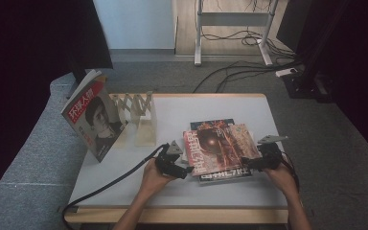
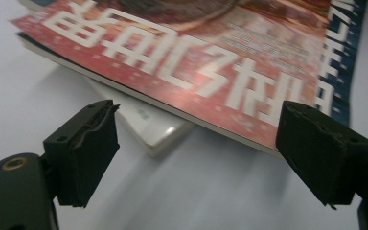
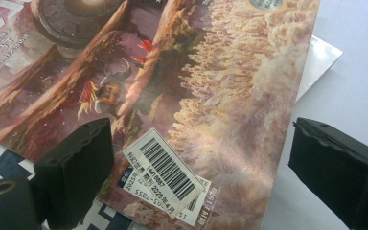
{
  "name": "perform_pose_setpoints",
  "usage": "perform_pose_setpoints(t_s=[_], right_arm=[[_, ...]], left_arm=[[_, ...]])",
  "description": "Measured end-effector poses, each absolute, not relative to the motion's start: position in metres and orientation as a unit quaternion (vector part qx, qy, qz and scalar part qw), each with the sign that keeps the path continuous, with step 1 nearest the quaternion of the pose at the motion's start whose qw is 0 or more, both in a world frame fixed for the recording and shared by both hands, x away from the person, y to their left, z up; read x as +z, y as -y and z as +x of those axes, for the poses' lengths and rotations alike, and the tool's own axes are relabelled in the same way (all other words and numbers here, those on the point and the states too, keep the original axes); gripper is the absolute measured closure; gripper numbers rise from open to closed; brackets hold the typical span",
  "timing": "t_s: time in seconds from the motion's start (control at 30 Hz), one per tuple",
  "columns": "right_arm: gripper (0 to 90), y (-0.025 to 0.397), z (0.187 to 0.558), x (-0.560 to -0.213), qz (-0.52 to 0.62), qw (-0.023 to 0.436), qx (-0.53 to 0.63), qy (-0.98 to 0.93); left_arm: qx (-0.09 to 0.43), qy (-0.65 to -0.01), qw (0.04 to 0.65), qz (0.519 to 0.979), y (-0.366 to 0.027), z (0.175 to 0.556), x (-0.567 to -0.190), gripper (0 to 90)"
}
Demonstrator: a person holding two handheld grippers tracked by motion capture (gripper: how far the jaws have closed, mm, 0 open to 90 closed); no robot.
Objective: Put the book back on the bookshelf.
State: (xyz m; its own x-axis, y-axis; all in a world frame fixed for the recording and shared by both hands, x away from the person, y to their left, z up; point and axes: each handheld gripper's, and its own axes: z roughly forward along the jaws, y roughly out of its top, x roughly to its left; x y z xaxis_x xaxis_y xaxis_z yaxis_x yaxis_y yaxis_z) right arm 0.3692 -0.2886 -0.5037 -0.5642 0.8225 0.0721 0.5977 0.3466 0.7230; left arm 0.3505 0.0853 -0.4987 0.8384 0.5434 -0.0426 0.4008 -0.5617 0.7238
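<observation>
High view: a white table (image 1: 172, 191) stands in the middle of the frame, and a small stack of magazines lies on it, a little right of the centre. The top one is a red magazine (image 1: 220, 148) with a dark round picture on its cover. It lies flat and slightly turned on a blue magazine (image 1: 211, 125), whose edge shows above it. The left gripper (image 1: 186, 170) is at the lower left corner of the red magazine, and the right gripper (image 1: 247, 164) is at its lower right edge. A hand holds each gripper from the bottom of the frame. In the upper left part of the table, another magazine (image 1: 93, 120) with a face on the cover leans upright against a pale wooden rack (image 1: 139, 117).

In the left gripper view, the left gripper (image 2: 196, 153) has its jaws wide apart and they hold nothing. The edge of the red magazine (image 2: 182, 62) lies between them, a little further away, and a white book (image 2: 158, 129) shows under it.

In the right gripper view, the right gripper (image 3: 199, 167) is also released, with the jaws far apart. The corner of the red magazine (image 3: 196, 86) lies between them, with a barcode sticker (image 3: 165, 170) on it. The left jaw is over the cover and the right jaw is over the bare table.
</observation>
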Motion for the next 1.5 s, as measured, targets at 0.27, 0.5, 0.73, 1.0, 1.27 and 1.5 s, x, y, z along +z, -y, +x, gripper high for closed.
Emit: perform_pose_setpoints(t_s=[0.27,0.5,0.73,1.0,1.27,1.5], right_arm=[[9.1,0.290,0.368,-0.507,0.442,0.143,0.375,-0.802],[8.8,0.290,0.363,-0.507,0.447,0.142,0.376,-0.799],[8.3,0.288,0.350,-0.506,0.445,0.144,0.385,-0.796],[7.8,0.287,0.338,-0.505,0.444,0.153,0.390,-0.792],[7.1,0.281,0.333,-0.509,0.443,0.153,0.384,-0.795],[7.3,0.276,0.326,-0.508,0.438,0.145,0.388,-0.798]], left_arm=[[0.090,-0.258,0.378,0.884,-0.081,0.341,-0.506,14.7],[0.094,-0.260,0.374,0.886,-0.080,0.343,-0.511,14.0],[0.096,-0.257,0.367,0.889,-0.083,0.350,-0.510,14.6],[0.072,-0.250,0.375,0.890,-0.087,0.352,-0.509,25.0],[0.064,-0.251,0.377,0.889,-0.094,0.352,-0.509,31.9],[0.072,-0.262,0.373,0.887,-0.099,0.354,-0.507,38.7]])
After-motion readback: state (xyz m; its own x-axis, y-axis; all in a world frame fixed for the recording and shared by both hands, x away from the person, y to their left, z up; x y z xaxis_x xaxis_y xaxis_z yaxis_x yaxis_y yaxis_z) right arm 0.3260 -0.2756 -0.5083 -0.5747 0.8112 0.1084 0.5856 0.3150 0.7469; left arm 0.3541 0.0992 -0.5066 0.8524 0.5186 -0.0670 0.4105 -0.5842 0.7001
